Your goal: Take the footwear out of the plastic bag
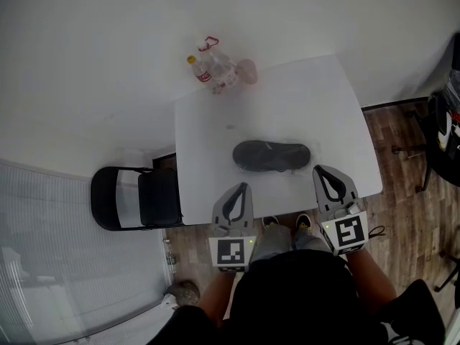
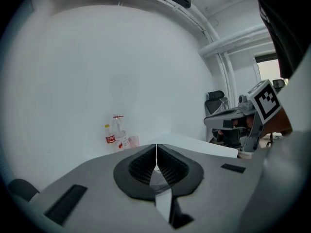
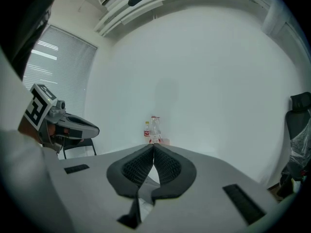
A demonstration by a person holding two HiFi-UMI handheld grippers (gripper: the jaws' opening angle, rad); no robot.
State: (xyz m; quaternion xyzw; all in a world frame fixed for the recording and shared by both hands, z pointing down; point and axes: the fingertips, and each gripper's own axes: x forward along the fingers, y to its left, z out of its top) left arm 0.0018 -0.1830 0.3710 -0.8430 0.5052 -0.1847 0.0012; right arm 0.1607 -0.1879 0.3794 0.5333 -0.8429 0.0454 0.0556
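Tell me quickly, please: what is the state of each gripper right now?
Left gripper: closed, jaws together, holding nothing.
Right gripper: closed, jaws together, holding nothing.

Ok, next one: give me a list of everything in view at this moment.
Table: one, white, centre of the head view.
Footwear: one, dark grey, lying on the table's near half, apparently inside a clear plastic bag.
Bottles: two, clear with red labels, at the table's far left corner.
Pinkish item: one, right beside the bottles; too small to identify.
Folding chair: one, black, left of the table.
Office chair: one, black, at the right edge, partly cut off.
Floor: brown wood pattern, right of the table.
Left gripper: one, grey, jaws together, empty, over the table's near edge.
Right gripper: one, grey, jaws together, empty, near the footwear's right end.
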